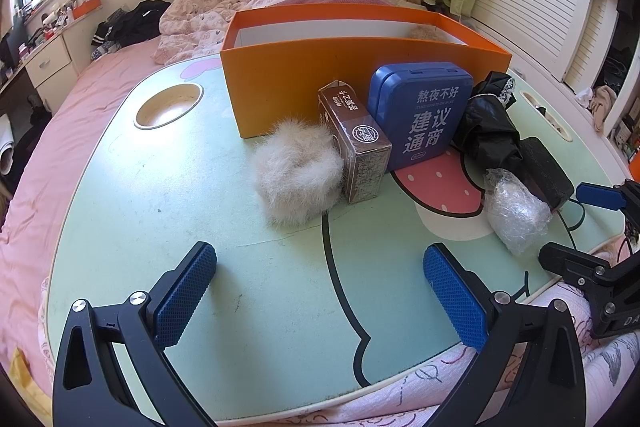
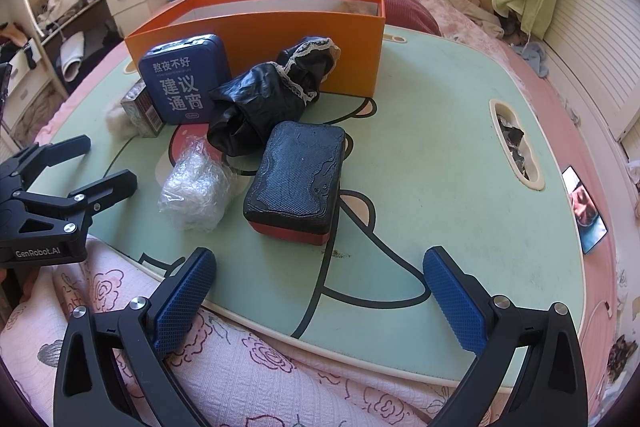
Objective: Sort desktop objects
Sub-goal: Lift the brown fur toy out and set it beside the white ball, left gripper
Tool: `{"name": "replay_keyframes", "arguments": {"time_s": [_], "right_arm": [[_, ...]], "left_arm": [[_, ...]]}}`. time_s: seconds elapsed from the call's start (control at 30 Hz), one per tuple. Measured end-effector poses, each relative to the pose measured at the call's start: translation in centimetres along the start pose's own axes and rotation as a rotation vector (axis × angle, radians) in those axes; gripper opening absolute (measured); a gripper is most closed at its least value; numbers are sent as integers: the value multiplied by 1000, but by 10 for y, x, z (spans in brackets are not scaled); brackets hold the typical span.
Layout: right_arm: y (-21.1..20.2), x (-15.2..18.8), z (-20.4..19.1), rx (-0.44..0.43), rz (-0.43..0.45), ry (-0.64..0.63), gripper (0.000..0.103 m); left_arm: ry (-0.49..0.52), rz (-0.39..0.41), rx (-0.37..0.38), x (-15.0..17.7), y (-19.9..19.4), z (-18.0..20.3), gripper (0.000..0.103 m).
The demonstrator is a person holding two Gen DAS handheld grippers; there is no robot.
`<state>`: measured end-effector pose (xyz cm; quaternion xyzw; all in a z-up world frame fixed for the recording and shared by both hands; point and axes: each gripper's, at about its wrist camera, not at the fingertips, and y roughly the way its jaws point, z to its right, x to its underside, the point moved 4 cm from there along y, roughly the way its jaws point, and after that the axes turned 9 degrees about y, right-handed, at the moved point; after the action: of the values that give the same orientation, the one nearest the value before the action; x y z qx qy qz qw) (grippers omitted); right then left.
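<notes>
In the left view the left tongs (image 1: 320, 291) gape empty, the fluff ball (image 1: 298, 173) at twelve o'clock beside the orange box (image 1: 304, 83); in the right view the right tongs (image 2: 320, 295) stand wide and empty, the nearer black block (image 2: 296, 179) at twelve, long axis running away, box contents largely hidden.
</notes>
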<state>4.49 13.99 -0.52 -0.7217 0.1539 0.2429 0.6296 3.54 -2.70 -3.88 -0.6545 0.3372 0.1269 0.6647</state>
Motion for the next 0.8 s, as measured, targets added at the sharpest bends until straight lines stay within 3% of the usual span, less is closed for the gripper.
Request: {"name": "replay_keyframes", "arguments": {"time_s": [0.23, 0.33, 0.5, 0.57, 0.67, 0.8], "right_arm": [[0, 0, 0, 0, 0, 0, 103], [0, 0, 0, 0, 0, 0, 103], [0, 0, 0, -1, 0, 0, 103], [1, 0, 1, -1, 1, 0, 103], [0, 1, 0, -1, 1, 0, 103], [0, 1, 1, -2, 1, -1, 103]], "left_arm": [[-3, -4, -4, 1, -1, 4, 103], [5, 41, -26, -8, -17, 3, 98], [39, 179, 27, -64, -68, 4, 89], [68, 180, 77, -95, -72, 11, 76], [68, 82, 239, -146, -47, 22, 60], [-80, -145, 389, -197, 22, 33, 41]]}}
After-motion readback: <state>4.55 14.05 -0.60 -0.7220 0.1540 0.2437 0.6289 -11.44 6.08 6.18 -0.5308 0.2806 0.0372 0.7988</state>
